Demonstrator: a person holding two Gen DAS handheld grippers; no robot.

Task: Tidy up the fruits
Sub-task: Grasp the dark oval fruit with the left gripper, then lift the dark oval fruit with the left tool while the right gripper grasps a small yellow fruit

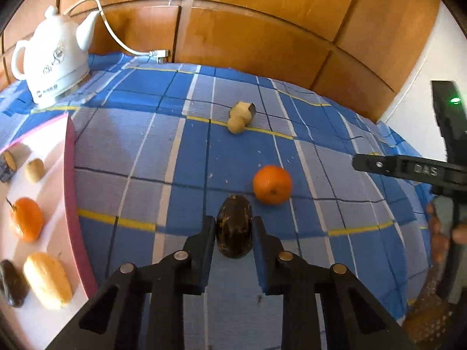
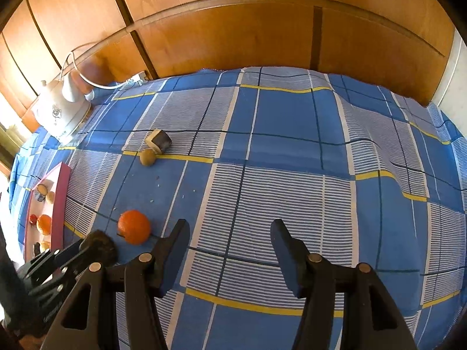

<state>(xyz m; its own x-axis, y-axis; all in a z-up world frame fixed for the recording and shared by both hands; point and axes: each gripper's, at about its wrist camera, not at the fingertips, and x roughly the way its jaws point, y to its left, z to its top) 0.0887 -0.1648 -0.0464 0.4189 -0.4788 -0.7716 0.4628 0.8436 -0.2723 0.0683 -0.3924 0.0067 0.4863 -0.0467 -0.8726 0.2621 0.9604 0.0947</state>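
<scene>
My left gripper [image 1: 233,227] is shut on a dark brown avocado-like fruit [image 1: 234,230], held just above the blue checked cloth; it also shows in the right wrist view [image 2: 97,248]. An orange [image 1: 272,184] lies just beyond it to the right, and it also shows in the right wrist view [image 2: 134,227]. A small tan fruit [image 1: 236,124] and a cut piece with dark skin [image 1: 246,110] lie farther back. My right gripper [image 2: 230,230] is open and empty over the cloth. A pink tray [image 1: 70,175] at the left holds an orange [image 1: 27,218], a bread-like roll [image 1: 48,280] and other fruits.
A white electric kettle [image 1: 52,58] with its cord stands at the back left of the table. Wooden panels [image 1: 262,29] rise behind the table. The right gripper's body [image 1: 408,169] reaches in from the right in the left wrist view.
</scene>
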